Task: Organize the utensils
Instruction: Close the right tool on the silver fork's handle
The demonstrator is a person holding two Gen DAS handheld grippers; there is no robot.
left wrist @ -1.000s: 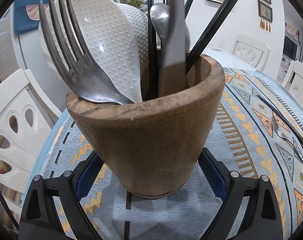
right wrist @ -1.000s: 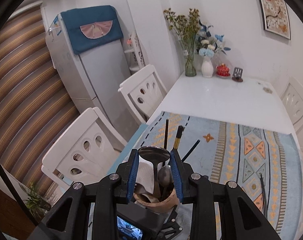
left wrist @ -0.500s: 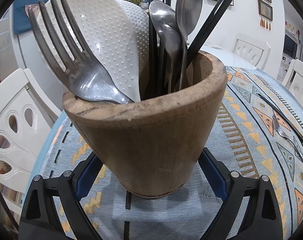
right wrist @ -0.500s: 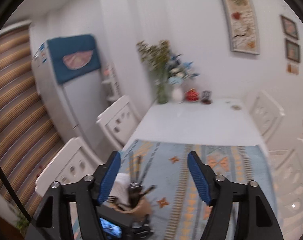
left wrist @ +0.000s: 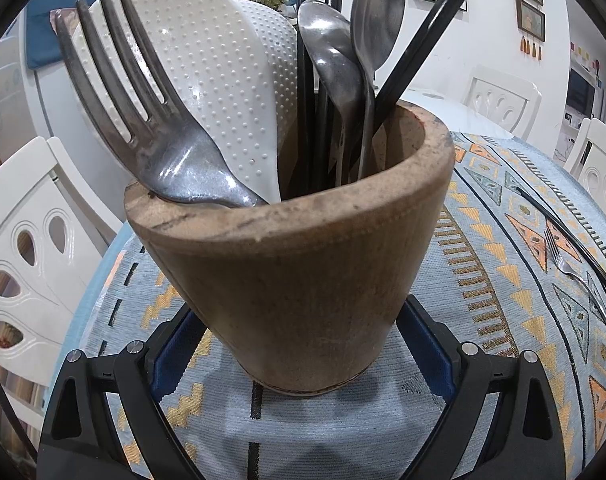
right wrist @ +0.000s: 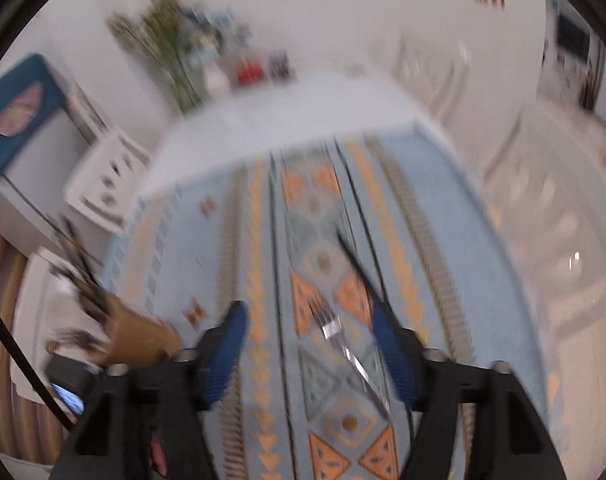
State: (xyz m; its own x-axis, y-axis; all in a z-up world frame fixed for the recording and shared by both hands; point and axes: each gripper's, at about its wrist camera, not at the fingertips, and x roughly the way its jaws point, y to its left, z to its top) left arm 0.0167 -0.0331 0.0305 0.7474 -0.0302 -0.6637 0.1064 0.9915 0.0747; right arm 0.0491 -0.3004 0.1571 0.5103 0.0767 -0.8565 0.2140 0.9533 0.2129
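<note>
Utensils are split between two places: a wooden holder (left wrist: pixel 299 264) near the left edge of the patterned tablecloth (left wrist: pixel 483 248) already carries a large fork (left wrist: pixel 159 136), two white dimpled rice paddles (left wrist: pixel 215 80), two metal spoons (left wrist: pixel 367 40) and black chopsticks (left wrist: pixel 431 28), while a small fork (right wrist: pixel 343 344) and a single black chopstick (right wrist: pixel 359 268) lie flat side by side toward the right edge of the cloth. The step in hand appears to be the transfer between a deposit and the next pickup: the holder is loaded, and the loose fork is the nearest candidate. The left gripper (left wrist: pixel 299 364) brackets the base of the holder, one blue pad on each side close against the wood; it appears to clamp the holder to steady it, though actual pad contact is hidden behind the wall. The right gripper (right wrist: pixel 309 356) points steeply down at the cloth, its view motion-blurred, with the jaws moderately apart and nothing pressed between the pads; the jaws have just been closing from a wider setting. The small fork lies on the cloth in the gap between the fingers, and the chopstick runs just beside the right finger (right wrist: pixel 391 356). The next move calls for lowering the tips to the cloth, straddling the fork handle only, excluding the adjacent chopstick, and closing on a thin flat part likely to slip.
</note>
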